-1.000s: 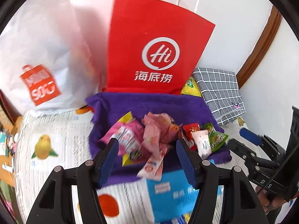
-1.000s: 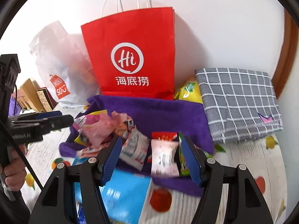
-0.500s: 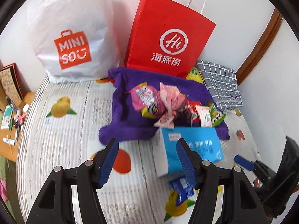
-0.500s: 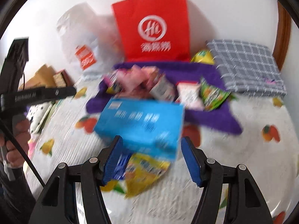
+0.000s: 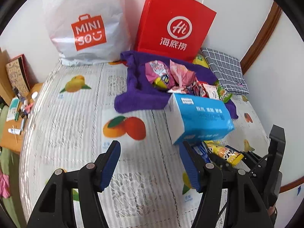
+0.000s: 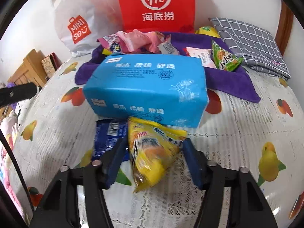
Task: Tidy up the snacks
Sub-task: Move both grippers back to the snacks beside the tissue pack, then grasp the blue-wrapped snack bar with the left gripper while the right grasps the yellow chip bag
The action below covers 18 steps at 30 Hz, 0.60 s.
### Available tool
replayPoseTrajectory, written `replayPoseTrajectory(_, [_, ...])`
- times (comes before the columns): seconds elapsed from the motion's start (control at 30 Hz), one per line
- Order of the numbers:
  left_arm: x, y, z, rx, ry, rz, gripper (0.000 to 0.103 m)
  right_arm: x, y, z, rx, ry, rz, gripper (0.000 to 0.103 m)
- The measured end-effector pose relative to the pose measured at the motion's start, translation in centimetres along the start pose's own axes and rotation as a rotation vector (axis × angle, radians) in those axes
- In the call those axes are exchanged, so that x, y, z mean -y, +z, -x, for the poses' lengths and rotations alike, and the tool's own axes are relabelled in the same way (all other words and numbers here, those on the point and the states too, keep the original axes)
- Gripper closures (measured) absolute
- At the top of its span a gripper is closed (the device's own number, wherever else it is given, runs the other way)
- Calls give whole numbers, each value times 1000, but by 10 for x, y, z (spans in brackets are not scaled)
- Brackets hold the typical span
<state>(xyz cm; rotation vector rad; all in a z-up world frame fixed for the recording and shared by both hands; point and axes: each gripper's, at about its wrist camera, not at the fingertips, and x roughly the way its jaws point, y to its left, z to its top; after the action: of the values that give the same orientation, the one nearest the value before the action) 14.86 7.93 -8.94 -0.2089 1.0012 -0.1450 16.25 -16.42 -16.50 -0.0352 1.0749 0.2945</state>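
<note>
A pile of pink, red and green snack packets (image 5: 174, 76) lies on a purple towel (image 5: 138, 96) at the back of the table. A blue tissue box (image 6: 146, 87) sits in front of it. A yellow snack bag (image 6: 153, 150) and a dark blue packet (image 6: 108, 138) lie in front of the box. My right gripper (image 6: 152, 161) is open, its jaws on either side of the yellow bag. My left gripper (image 5: 150, 167) is open and empty above the fruit-print tablecloth, left of the box.
A red paper bag (image 5: 174, 24) and a white MINISO bag (image 5: 85, 26) stand against the wall. A folded grey checked cloth (image 5: 226, 72) lies at the back right. A wooden side table with small items (image 5: 17, 106) is at the left edge.
Both grippers have pulled back from the snack pile toward the table front. The right gripper has dropped down around the yellow bag, which was out of view before.
</note>
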Motion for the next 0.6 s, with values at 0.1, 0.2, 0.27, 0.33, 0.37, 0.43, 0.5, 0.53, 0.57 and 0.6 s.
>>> replayPoseTrajectory(0.1, [8, -6, -8, -21, -5, -3, 41, 9, -3, 8, 2, 35, -31, 60])
replayPoseTrajectory(0.2, [20, -12, -20, -47, -21, -11, 41, 20, -6, 18, 20, 50, -54, 60])
replayPoseTrajectory(0.27, [28, -14, -27, -64, -33, -11, 41, 29, -10, 27, 36, 46, -61, 60])
replayPoseTrajectory(0.33, [38, -19, -39, -91, -44, -14, 41, 37, -13, 34, 46, 41, -72, 60])
replayPoseTrajectory(0.37, [40, -20, -43, -100, -46, -17, 41, 44, -15, 39, 54, 40, -85, 60])
replayPoseTrajectory(0.43, [49, -26, -56, -129, -50, -22, 41, 54, -18, 45, 64, 39, -101, 60])
replayPoseTrajectory(0.5, [54, -30, -63, -145, -63, -20, 41, 63, -21, 50, 72, 31, -110, 60])
replayPoseTrajectory(0.53, [58, -33, -69, -158, -75, -16, 41, 68, -22, 53, 76, 28, -114, 60])
replayPoseTrajectory(0.57, [60, -35, -71, -167, -81, -12, 41, 73, -24, 56, 82, 27, -118, 60])
replayPoseTrajectory(0.6, [62, -36, -75, -178, -88, -5, 41, 77, -25, 59, 87, 29, -123, 60])
